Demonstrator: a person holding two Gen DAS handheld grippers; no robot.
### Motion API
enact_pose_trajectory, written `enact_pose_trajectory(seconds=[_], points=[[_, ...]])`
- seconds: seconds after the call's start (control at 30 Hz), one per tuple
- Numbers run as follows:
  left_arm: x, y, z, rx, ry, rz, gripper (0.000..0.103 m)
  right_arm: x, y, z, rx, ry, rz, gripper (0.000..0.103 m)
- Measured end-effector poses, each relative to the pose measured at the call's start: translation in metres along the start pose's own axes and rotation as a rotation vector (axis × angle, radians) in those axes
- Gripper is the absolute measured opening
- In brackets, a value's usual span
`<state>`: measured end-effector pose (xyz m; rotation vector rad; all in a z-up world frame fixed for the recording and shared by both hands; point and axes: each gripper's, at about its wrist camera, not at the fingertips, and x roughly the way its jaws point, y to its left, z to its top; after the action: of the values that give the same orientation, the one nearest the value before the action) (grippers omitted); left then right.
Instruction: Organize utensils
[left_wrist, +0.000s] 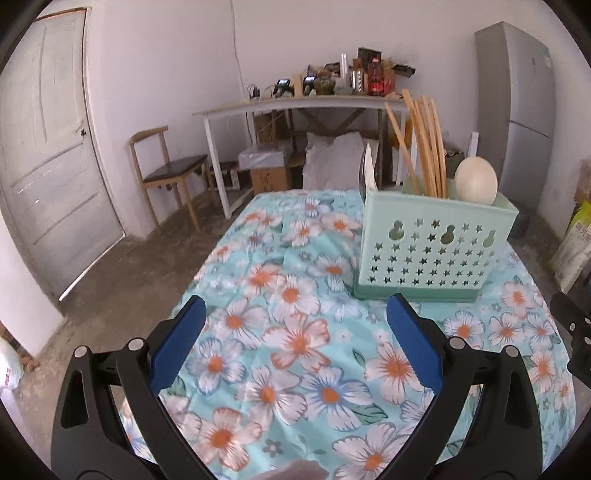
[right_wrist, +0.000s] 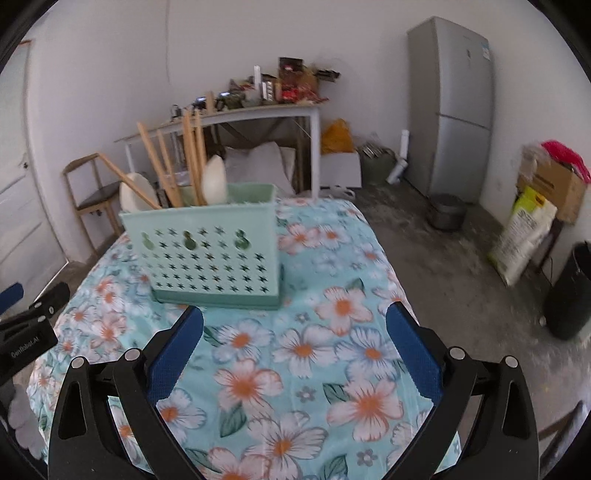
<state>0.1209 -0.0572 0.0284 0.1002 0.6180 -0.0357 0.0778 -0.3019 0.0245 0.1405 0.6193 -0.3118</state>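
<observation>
Tongs first: we hold the left tongs and right tongs spread wide and empty over the floral table. Ahead stands the green holder, right of the left tongs, left of the right. Chopsticks and spoons stand upright inside it. Open cloth lies between.
</observation>
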Motion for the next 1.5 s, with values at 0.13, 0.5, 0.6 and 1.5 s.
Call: enact_pose_trajectory(seconds=[0.13, 0.5, 0.6, 1.5], points=[[0.0, -0.001, -0.001, -0.016, 0.006, 0.032, 0.095, 0.005, 0.0, 0.003, -0.023, -0.01, -0.035, 0.096], [-0.003, 0.014, 0.002, -0.087, 0.004, 0.112, 0.095, 0.0, 0.007, 0.004, -0.079, -0.054, -0.074, 0.096], [-0.006, 0.02, 0.002, -0.103, -0.001, 0.128, 0.095, 0.0, 0.006, 0.005, -0.076, -0.057, -0.072, 0.096], [-0.003, 0.036, -0.002, -0.134, 0.022, 0.104, 0.095, -0.001, 0.013, 0.008, -0.084, -0.058, -0.056, 0.096]])
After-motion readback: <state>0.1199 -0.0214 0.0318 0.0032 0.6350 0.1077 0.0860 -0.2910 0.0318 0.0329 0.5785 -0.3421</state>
